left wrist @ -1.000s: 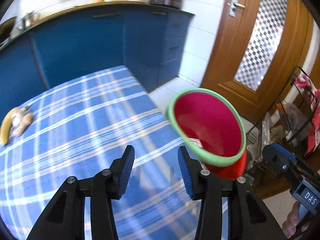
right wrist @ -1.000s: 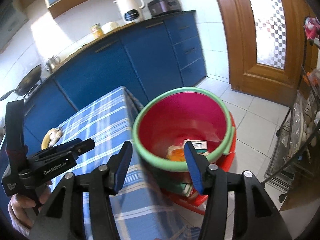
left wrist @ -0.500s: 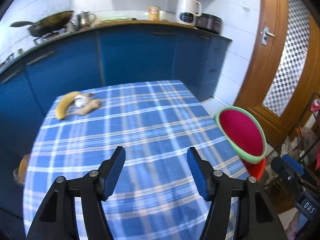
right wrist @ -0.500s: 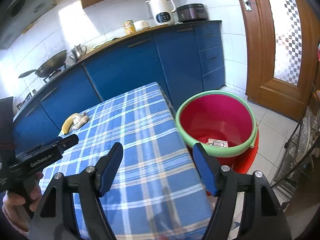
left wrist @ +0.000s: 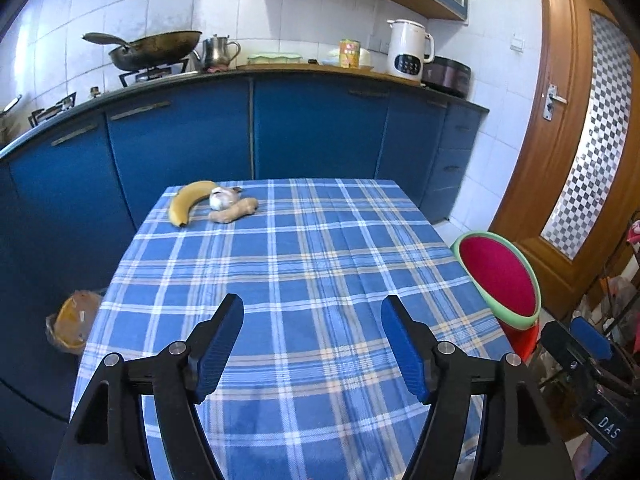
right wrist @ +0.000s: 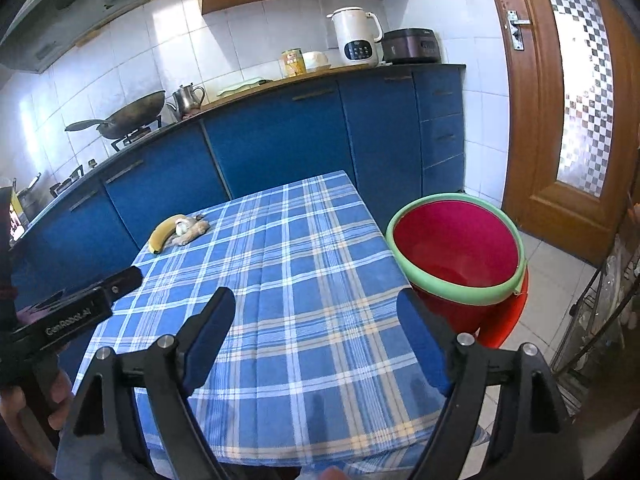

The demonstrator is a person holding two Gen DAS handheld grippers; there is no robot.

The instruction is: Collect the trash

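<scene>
A red bucket with a green rim stands on the floor at the table's right side; it also shows in the left wrist view. A banana, a garlic bulb and a ginger piece lie together at the table's far left corner; the banana also shows in the right wrist view. My left gripper is open and empty above the near half of the blue plaid tablecloth. My right gripper is open and empty above the near edge, left of the bucket.
Blue kitchen cabinets run behind the table, with a wok, a teapot, a can and a white kettle on the counter. A wooden door is at right. A wire rack stands beside the bucket. A bag lies on the floor at left.
Both grippers have pulled back and up from the bucket and opened wider. The views now take in the whole table; the bucket has shifted to the right of each view.
</scene>
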